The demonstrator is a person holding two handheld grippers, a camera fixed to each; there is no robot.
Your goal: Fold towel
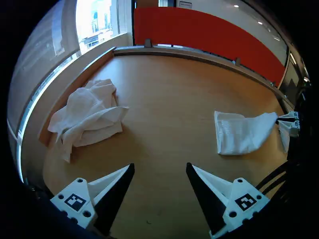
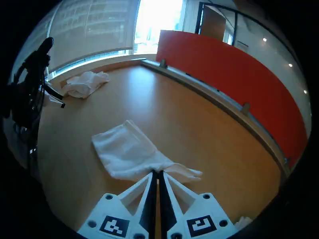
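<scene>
Wood-grain table spreads out under both my tools, warm and brown. My left gripper hangs low over the near edge with its two fingers spread wide apart, bare tabletop between them and nothing in its grasp. Off to its right lies the towel, white, flat on the wood in a rough rectangle. One corner is drawn out into a point, and that point runs straight into my right gripper at the far right edge of the left gripper view. Over to the right gripper view: the right gripper has its fingers pressed nearly together, just a thin dark slit between them, pinching that corner of the towel right at the tips. The cloth bunches and wrinkles where the fingers bite, then fans out flat across the table ahead of them. Well apart from all this, a crumpled towel sits in a loose heap near the table's window side, and it shows again as a small white lump far across the wood. A red panel stands upright along the back edge of the table, bright in the right gripper view too. Daylight pours through the window beyond the corner. I can't make out the dark shape at the left edge of the right gripper view.
</scene>
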